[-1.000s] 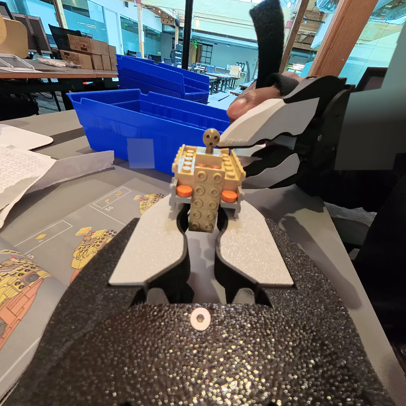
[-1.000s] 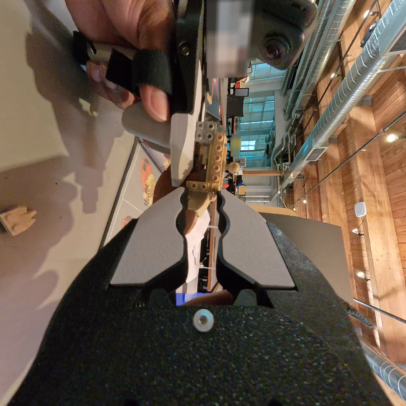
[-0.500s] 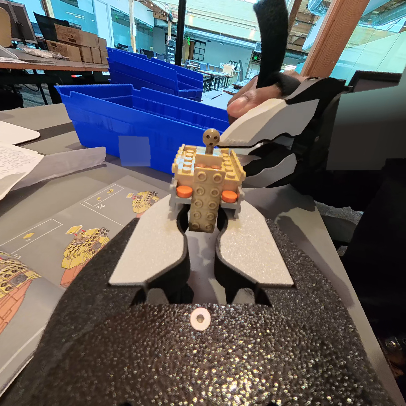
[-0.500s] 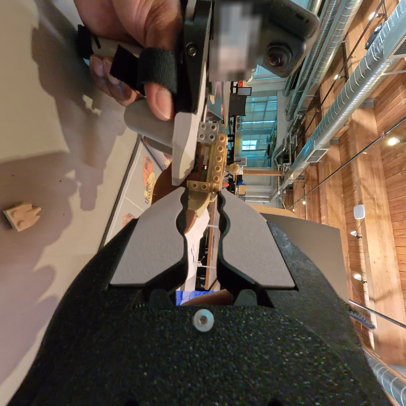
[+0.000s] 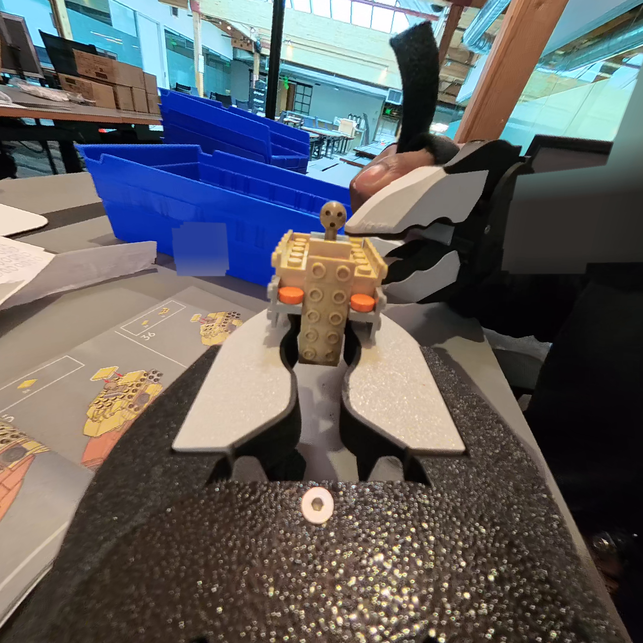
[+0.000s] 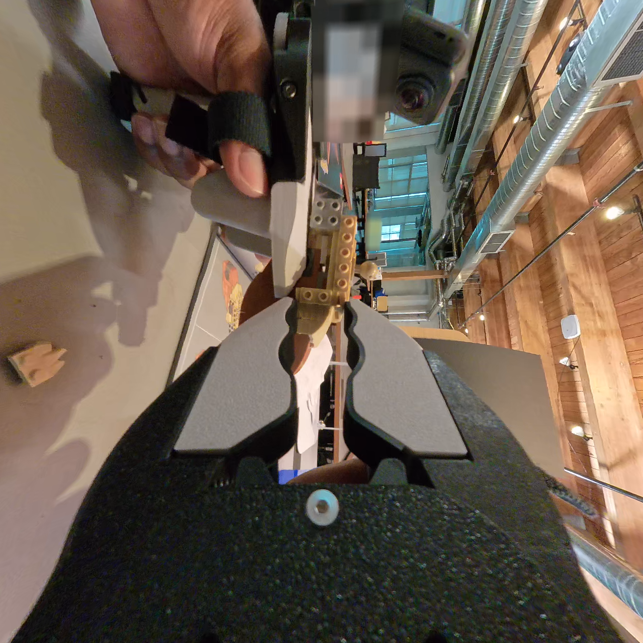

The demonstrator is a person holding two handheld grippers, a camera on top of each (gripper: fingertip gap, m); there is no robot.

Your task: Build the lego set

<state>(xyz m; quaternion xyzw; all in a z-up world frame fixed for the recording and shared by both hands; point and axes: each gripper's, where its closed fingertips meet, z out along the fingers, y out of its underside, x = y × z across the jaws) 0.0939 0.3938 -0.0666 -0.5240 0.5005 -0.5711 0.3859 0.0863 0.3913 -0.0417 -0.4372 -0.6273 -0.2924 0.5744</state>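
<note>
Staying clamped on lego model (image 5: 325,278)

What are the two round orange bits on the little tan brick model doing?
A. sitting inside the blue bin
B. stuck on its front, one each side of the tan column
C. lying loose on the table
B: the orange bits flank the tan column on the model.

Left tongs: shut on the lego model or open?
Shut on it: the left tongs pinch the tan lego model by its studded column, holding it above the table.
</note>
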